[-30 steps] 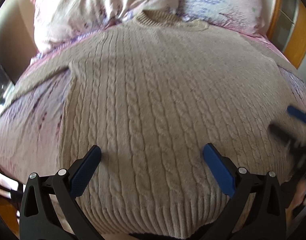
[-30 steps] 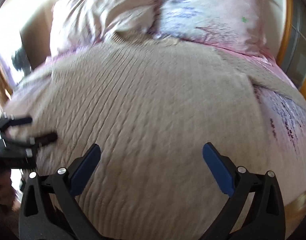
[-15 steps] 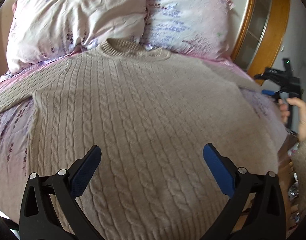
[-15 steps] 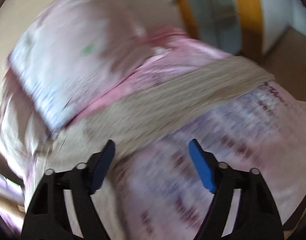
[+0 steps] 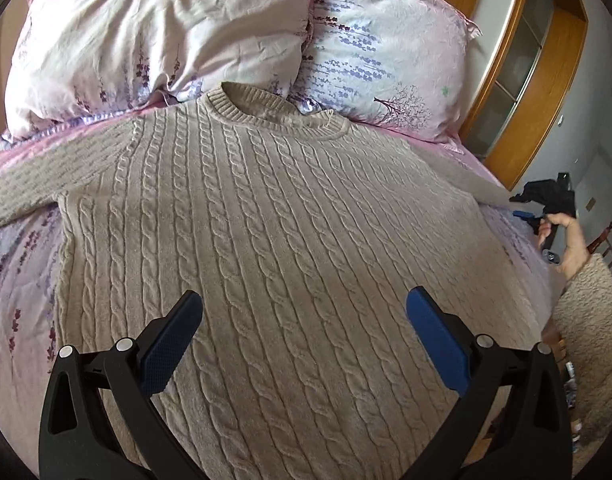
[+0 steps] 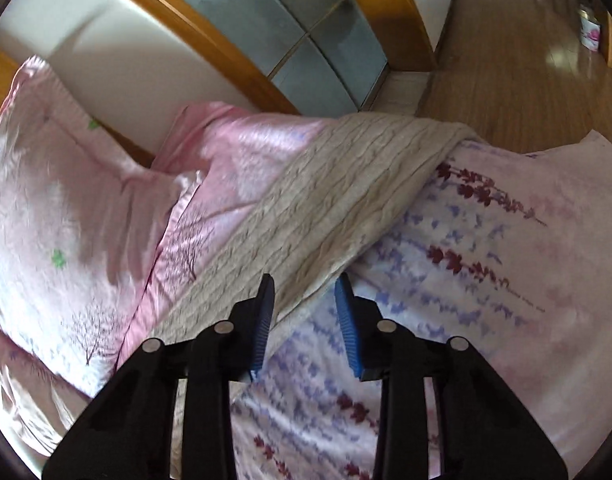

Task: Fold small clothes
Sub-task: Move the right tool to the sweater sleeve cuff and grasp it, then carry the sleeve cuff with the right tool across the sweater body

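A beige cable-knit sweater [image 5: 286, 220] lies flat, face up, on the floral bed sheet [image 5: 14, 280], its collar toward the pillows and its left sleeve [image 5: 46, 184] spread out sideways. My left gripper [image 5: 304, 300] hovers open over the sweater's lower body and holds nothing. In the right wrist view the right sleeve [image 6: 345, 200] runs to the bed's edge. My right gripper [image 6: 304, 284] sits over that sleeve's lower edge. Its jaws are closing, with the sleeve edge between them and a gap still showing at the pads. A hand [image 5: 569, 240] carries it at the far right.
Two floral pillows [image 5: 158, 32] [image 5: 377, 60] lie at the head of the bed. A wood-framed glass panel [image 6: 306, 40] stands behind them. Wooden floor [image 6: 505, 60] lies past the bed's right edge, where the sleeve end hangs.
The right gripper swung from over the sweater's body to the right sleeve, rolling as it went, and its jaws narrowed. The left gripper drew back and up, showing more of the sweater and pillows.
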A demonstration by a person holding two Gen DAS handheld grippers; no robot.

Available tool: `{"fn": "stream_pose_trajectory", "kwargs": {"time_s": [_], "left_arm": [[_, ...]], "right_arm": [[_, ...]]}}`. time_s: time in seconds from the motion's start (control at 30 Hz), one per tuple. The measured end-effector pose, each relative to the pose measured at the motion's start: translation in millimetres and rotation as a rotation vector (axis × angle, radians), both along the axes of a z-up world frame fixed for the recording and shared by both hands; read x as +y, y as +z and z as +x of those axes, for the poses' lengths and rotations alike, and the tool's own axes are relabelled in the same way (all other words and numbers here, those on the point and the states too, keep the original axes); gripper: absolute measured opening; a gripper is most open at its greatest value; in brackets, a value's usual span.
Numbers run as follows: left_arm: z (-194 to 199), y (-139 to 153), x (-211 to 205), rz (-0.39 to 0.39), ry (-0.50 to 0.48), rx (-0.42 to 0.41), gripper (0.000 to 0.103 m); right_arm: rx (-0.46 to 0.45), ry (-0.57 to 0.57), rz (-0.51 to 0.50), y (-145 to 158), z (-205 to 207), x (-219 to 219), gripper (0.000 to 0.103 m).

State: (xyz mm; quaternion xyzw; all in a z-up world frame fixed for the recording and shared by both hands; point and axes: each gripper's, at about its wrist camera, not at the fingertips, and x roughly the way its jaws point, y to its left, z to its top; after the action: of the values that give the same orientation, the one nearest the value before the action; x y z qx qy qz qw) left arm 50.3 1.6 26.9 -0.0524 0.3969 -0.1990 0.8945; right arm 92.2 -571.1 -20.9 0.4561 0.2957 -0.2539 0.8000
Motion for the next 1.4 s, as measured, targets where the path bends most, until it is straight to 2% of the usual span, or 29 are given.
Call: {"fn": "stream_pose_trajectory", "kwargs": {"time_s": [0.3,0.4,0.5,0.7,0.77,0.87,0.97,1.07,1.2,1.23,1.3,1.33,1.37,1.4], "left_arm": [[10,-2,21,-0.028,0.037,0.02,0.102],[11,-2,28,-0.07,0.038,0.039,0.102],[15,-4,38,-0.111,0.06,0.059,0.102],[17,-5,48,-0.112,0.093,0.045,0.102],[16,-5,50,-0.111,0.094,0.037,0.102],[15,-4,50,-0.107,0.101,0.026,0.102],[15,-4,50,-0.092,0.11,0.016,0.102],[15,-3,51,-0.076,0.118,0.001,0.102],[16,2,50,-0.045,0.113,-0.026,0.102],[18,4,50,-0.035,0.109,-0.032,0.102],[20,7,51,-0.021,0.102,-0.041,0.102],[23,9,51,-0.008,0.099,-0.046,0.102],[25,11,50,0.001,0.095,-0.047,0.102],[29,13,49,0.015,0.088,-0.048,0.102]], "right_arm": [[0.01,-0.025,-0.034,-3,-1,-4,0.01],[0.01,-0.016,-0.11,9,3,4,0.008],[-0.043,0.023,-0.246,39,12,26,0.007],[-0.221,0.218,-0.409,97,32,95,0.007],[-0.265,0.324,-0.422,107,41,128,0.007],[-0.305,0.505,-0.394,106,56,180,0.007],[-0.296,0.697,-0.337,90,71,234,0.007],[-0.216,0.871,-0.316,63,83,290,0.007],[-0.126,0.948,-0.304,41,87,321,0.008],[-0.106,0.94,-0.278,35,87,317,0.01],[-0.096,0.915,-0.222,32,87,307,0.024],[-0.102,0.891,-0.188,32,84,299,0.041],[-0.12,0.867,-0.161,33,80,291,0.05],[-0.135,0.831,-0.133,36,77,281,0.051]]}}
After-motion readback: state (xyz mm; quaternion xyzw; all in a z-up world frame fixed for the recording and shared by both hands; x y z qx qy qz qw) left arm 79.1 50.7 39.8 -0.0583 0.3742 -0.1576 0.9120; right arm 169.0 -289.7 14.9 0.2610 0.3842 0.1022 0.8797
